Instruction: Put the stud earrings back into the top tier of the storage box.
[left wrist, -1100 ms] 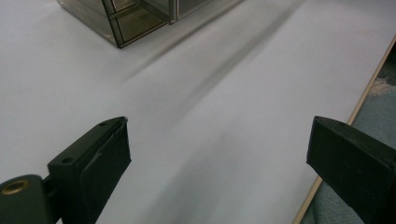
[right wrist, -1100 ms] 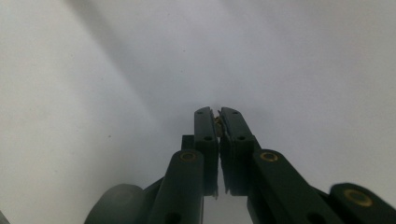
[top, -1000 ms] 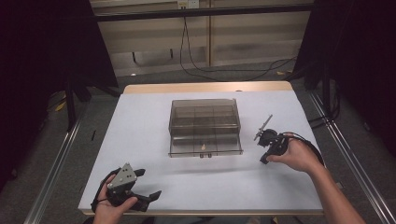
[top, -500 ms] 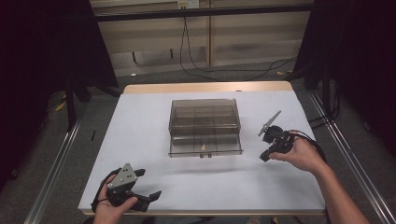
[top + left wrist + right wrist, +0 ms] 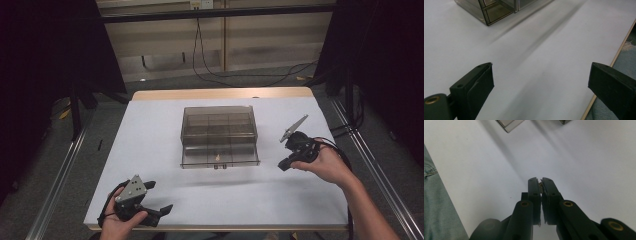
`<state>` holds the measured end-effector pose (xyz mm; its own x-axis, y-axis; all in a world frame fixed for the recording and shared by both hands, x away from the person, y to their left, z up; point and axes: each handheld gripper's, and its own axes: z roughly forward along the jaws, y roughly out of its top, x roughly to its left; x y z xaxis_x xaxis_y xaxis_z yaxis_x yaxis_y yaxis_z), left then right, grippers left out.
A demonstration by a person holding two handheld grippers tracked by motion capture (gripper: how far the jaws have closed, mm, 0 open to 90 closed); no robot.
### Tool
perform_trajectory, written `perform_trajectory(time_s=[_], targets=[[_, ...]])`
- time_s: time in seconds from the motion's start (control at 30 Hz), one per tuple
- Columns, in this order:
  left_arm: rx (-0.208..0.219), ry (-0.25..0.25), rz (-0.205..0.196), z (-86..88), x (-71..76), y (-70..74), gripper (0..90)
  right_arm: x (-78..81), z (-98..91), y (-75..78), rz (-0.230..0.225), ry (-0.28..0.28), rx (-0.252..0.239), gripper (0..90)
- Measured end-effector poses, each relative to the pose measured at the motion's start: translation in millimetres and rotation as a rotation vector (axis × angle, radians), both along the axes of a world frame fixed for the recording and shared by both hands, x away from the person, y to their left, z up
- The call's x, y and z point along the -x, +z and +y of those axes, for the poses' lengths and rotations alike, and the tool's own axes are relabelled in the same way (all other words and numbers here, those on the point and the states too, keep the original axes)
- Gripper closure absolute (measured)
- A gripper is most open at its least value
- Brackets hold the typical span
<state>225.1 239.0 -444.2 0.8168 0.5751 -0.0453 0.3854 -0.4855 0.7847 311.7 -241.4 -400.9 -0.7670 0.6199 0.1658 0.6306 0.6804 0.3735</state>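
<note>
— Holding anything in my right gripper?
— A tiny pale scrap, pinched between closed jaws, right of the clear organiser box.
— My left gripper?
— Jaws wide apart, empty, at the table's near edge.

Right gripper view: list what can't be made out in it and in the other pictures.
- Tiny pale speck pinched in the shut right gripper: too small to identify.
- Smoky clear plastic compartment box: cut off by the top edge in both gripper views.
- Small item in box's front row, high view: too small.
</note>
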Motion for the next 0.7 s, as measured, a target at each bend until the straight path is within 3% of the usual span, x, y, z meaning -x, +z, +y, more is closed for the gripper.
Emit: perform_trajectory(time_s=[0.7], targets=[[0.001, 0.002, -0.001, 0.6, -0.3, 0.2, 6.1, -0.5, 7.3, 23.4, -0.038, 0.038, -0.053, 86.6]])
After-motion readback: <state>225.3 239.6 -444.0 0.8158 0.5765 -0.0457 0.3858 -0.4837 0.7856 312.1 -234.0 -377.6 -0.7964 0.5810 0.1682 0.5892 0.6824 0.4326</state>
